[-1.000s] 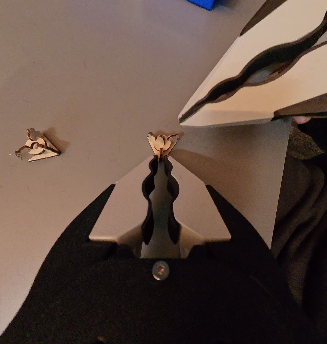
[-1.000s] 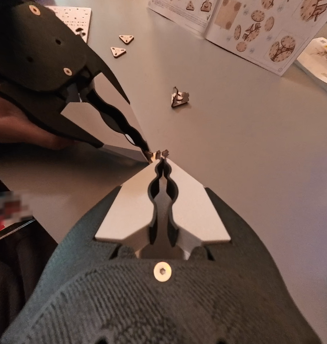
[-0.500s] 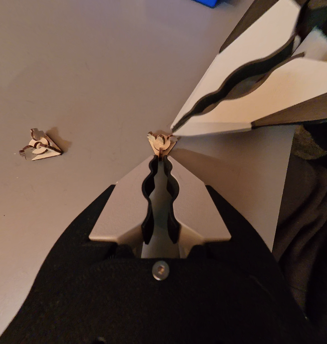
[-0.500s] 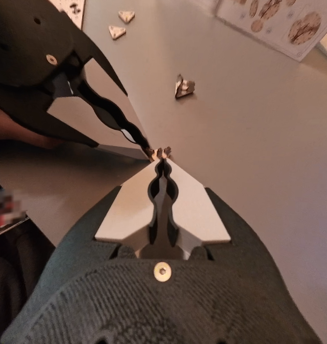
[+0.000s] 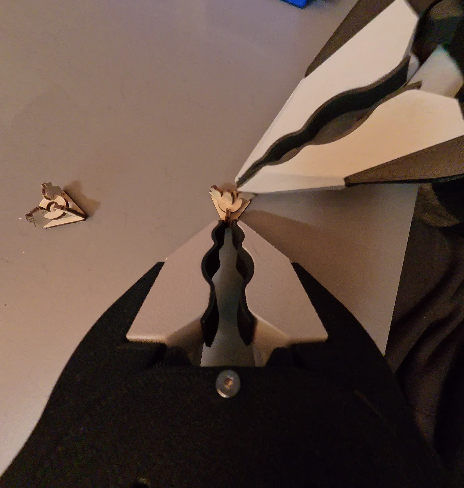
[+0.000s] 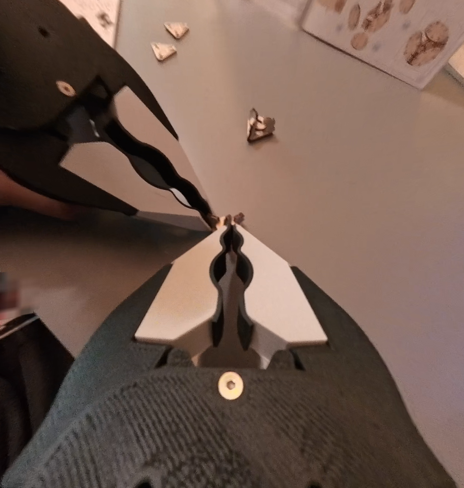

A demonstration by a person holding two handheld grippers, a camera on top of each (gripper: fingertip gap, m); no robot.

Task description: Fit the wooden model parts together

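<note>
Between my two grippers: a small wooden triangle piece [image 5: 226,202].
My left gripper [image 5: 227,221] pinches its tab; my right gripper [image 6: 230,229], tips together, touches its far corner.

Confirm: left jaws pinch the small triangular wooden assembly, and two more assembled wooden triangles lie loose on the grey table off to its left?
Not quite. The left wrist view shows only one loose wooden triangle left of the pinched small triangular wooden assembly on the grey table. Left gripper grip is right.
</note>
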